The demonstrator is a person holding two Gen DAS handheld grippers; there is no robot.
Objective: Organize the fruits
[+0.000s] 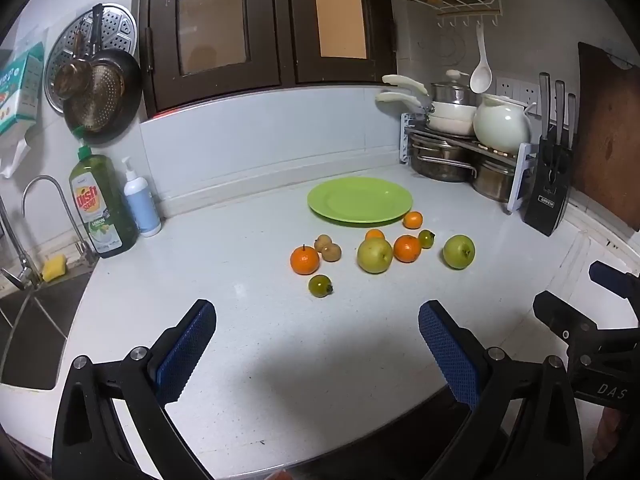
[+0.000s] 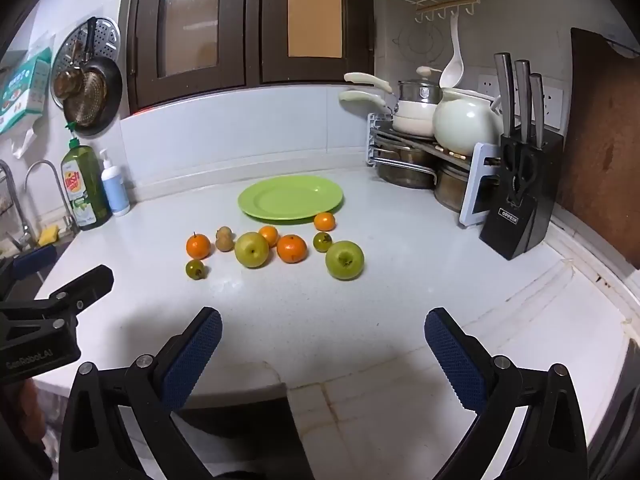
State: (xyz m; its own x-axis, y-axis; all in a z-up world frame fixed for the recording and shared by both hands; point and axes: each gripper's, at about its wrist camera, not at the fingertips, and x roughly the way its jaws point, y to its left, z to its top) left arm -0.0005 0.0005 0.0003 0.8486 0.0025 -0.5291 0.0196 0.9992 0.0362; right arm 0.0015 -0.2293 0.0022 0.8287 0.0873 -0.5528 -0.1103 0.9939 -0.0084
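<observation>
From the left wrist view, the left hand-held gripper (image 1: 317, 354) hangs above the near part of the white table (image 1: 248, 344), its blue pads spread wide with nothing between them. Ahead lies the fruit, all of it loose on the table and none on the green plate (image 1: 360, 201) behind it. Nearest is a small dark-green fruit (image 1: 320, 285), with a stemmed mandarin (image 1: 305, 259) just beyond it and two brown longan-like fruits (image 1: 328, 248) touching each other. Further right stand a yellow-green apple (image 1: 375, 255), another mandarin (image 1: 407, 248) and a second green apple (image 1: 459, 251) set apart from the cluster. The right hand-held gripper (image 1: 600, 312) shows at the right edge.

From the right wrist view, the right hand-held gripper (image 2: 323, 350) is likewise released and empty over the table's front edge. The green apple (image 2: 345, 259) sits closest to it, with the yellow-green apple (image 2: 251, 249) and a mandarin (image 2: 292, 248) further left. One mandarin (image 2: 324, 221) lies just beside the plate's (image 2: 291, 198) rim. The left hand-held gripper (image 2: 60, 300) enters at the left edge.

The apples look firm, smooth and fairly heavy, and would likely take a grip across the widest part. The mandarins probably have soft, yielding skin that needs only light pressure. The small round fruits may roll away, so the pads should close low around their middle.
</observation>
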